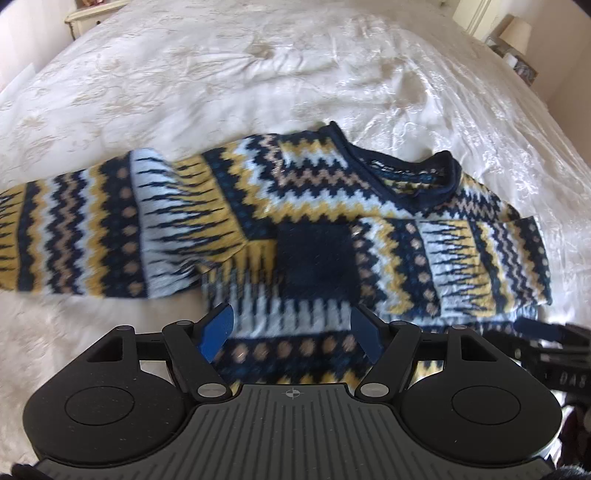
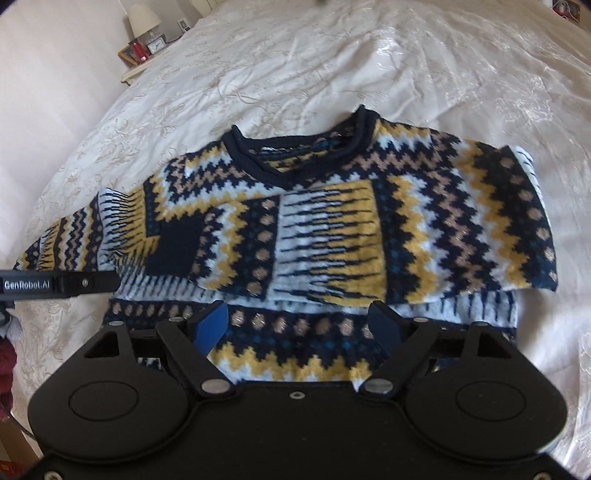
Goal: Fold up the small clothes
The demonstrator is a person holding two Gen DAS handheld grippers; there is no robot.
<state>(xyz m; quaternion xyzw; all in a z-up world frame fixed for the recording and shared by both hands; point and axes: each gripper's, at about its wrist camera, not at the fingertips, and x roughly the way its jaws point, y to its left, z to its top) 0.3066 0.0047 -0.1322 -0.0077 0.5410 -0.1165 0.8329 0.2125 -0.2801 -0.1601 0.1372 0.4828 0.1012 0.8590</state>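
Hovering spread apart, both tools (image 1: 291,334) (image 2: 299,326) overlook the sweater (image 2: 314,229); only the right view shows a clock (image 2: 156,45).

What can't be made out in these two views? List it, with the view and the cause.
- Sweater hem: both views, covered by each gripper's own body.
- Left sleeve cuff: left wrist view, cut off by the frame's left edge and blurred.
- Folded right sleeve's cuff: right wrist view, lost in the pattern.
- Clock beside the lamp: right wrist view, too small to read.

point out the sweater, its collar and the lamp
sweater (image 2: 332,236), right wrist view, on the folded-in sleeve
collar (image 2: 243,158), right wrist view, on the navy rim
lamp (image 2: 142,18), right wrist view, on the shade
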